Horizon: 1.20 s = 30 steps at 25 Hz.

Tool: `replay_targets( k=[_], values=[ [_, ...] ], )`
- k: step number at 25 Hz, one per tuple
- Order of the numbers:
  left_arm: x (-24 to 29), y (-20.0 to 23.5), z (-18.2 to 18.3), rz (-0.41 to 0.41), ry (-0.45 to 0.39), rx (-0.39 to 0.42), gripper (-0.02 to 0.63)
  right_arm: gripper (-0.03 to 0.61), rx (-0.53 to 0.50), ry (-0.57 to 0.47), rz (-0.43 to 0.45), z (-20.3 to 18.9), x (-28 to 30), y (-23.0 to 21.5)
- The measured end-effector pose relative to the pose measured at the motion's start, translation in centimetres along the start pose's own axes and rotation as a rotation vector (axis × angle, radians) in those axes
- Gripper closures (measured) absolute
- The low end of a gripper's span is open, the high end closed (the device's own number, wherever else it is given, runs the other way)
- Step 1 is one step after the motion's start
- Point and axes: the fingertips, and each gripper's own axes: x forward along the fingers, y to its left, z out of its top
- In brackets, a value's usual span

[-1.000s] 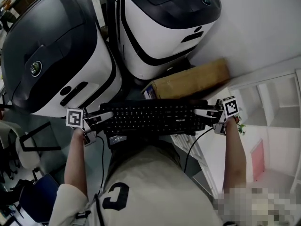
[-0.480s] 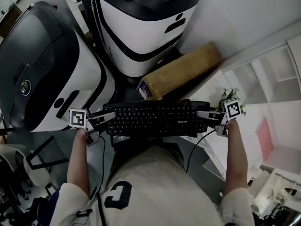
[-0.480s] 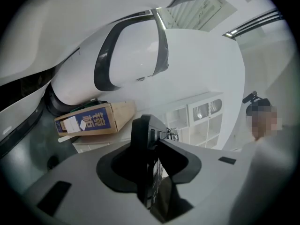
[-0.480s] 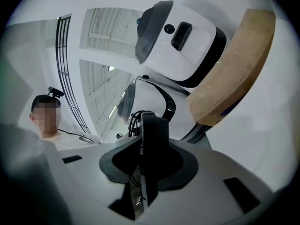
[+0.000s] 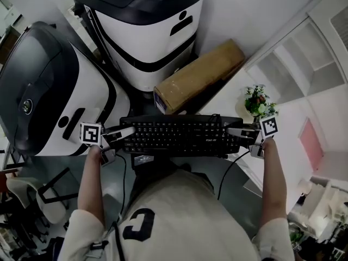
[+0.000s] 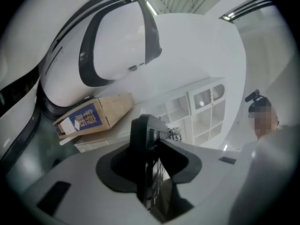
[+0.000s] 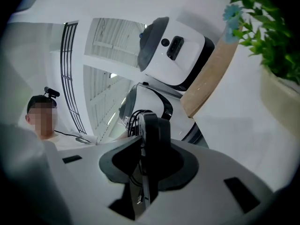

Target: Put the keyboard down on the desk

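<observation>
**Keyboard held aloft between both tongs**

The left tongs (image 5: 123, 133) are clamped on the left end of the keyboard (image 5: 182, 136), which shows edge-on between the jaws in the left gripper view. The keyboard hangs level in the air, keys up, across the person's front. It rests on nothing, and a box (image 5: 198, 76) lies beyond it. The right tongs (image 5: 235, 132) are clamped on its right end, near a plant (image 5: 257, 102) on the white surface (image 5: 225, 99).
</observation>
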Motion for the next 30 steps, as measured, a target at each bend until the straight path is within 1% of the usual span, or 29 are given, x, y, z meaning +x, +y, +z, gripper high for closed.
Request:
replay_targets(
  k=[6, 11, 14, 16, 18, 21, 24, 27, 30],
  values=[
    [3.4, -3.5, -3.2, -0.002, 0.056, 0.031, 0.462, 0.465, 0.01, -0.064, -0.037, -4.9, -5.1, 0.6],
    [5.0, -3.7, -3.2, -0.02, 0.091, 0.037, 0.462, 0.463, 0.005, -0.098, -0.049, -6.0, -6.2, 0.2],
    [4.8, -4.1, -3.4, -0.009, 0.103, 0.013, 0.462, 0.462, -0.024, -0.116, -0.028, -6.4, -6.0, 0.5],
    [5.1, -4.3, -2.8, -0.02, 0.116, 0.05, 0.462, 0.462, -0.002, -0.127, -0.039, -6.6, -6.3, -0.1],
    [6.2, -4.6, -3.1, -0.027, 0.134, 0.069, 0.462, 0.462, 0.01, -0.142, -0.051, -7.3, -7.3, -0.1],
    [8.2, -5.9, -5.8, -0.007, 0.153, 0.091, 0.462, 0.46, 0.006, -0.164, -0.059, -10.4, -10.3, -0.1],
    [10.1, -7.8, -8.7, 0.009, 0.165, 0.09, 0.462, 0.457, 0.006, -0.182, -0.057, -13.6, -12.9, -0.5],
    [11.1, -8.8, -10.1, 0.018, 0.183, 0.103, 0.462, 0.456, 0.009, -0.197, -0.05, -15.3, -14.2, -0.8],
    [11.9, -8.7, -10.6, 0.036, 0.205, 0.132, 0.462, 0.456, 0.026, -0.213, -0.046, -16.4, -14.8, -1.2]
  ],
)
